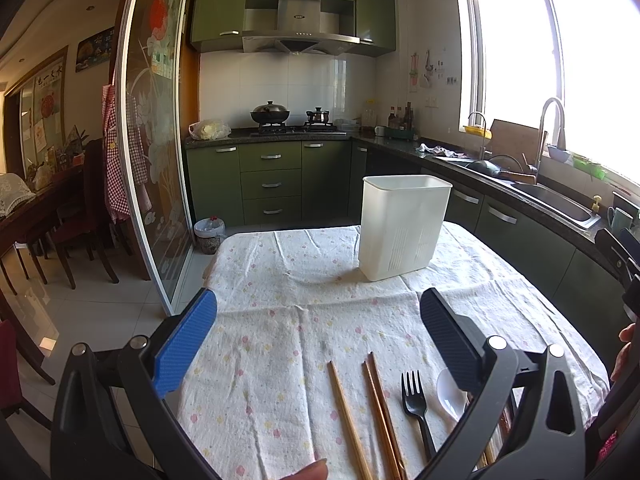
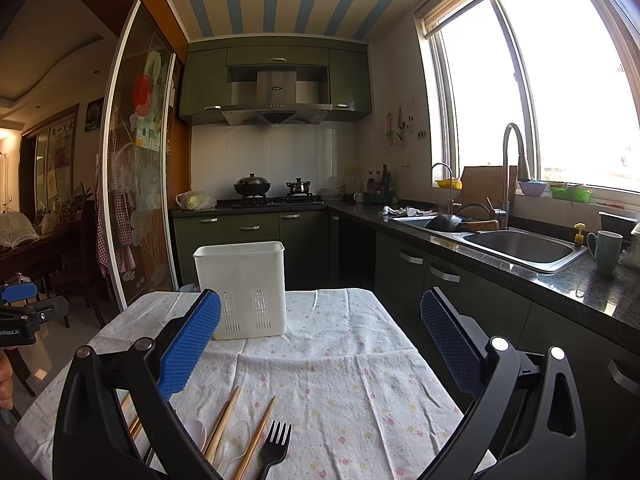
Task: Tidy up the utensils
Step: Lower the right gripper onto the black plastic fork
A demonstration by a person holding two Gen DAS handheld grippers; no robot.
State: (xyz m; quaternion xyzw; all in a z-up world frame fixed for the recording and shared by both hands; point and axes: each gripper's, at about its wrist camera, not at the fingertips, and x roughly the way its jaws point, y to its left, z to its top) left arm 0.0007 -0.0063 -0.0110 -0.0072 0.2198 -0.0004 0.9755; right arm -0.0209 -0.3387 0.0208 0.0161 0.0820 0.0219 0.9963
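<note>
Both the left gripper (image 1: 318,322) and right gripper (image 2: 320,326) hung with jaws spread wide, gripping nothing. The white holder (image 1: 402,226) stood upright at 12 o'clock; chopsticks (image 1: 348,412) and black fork (image 1: 416,404) lay at 6 o'clock on the floral cloth (image 1: 280,280).

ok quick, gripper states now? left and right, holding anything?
Left gripper: open, fingers wide apart, holding nothing, above the chopsticks and black fork.
Right gripper: open, empty, facing the white holder.
</note>
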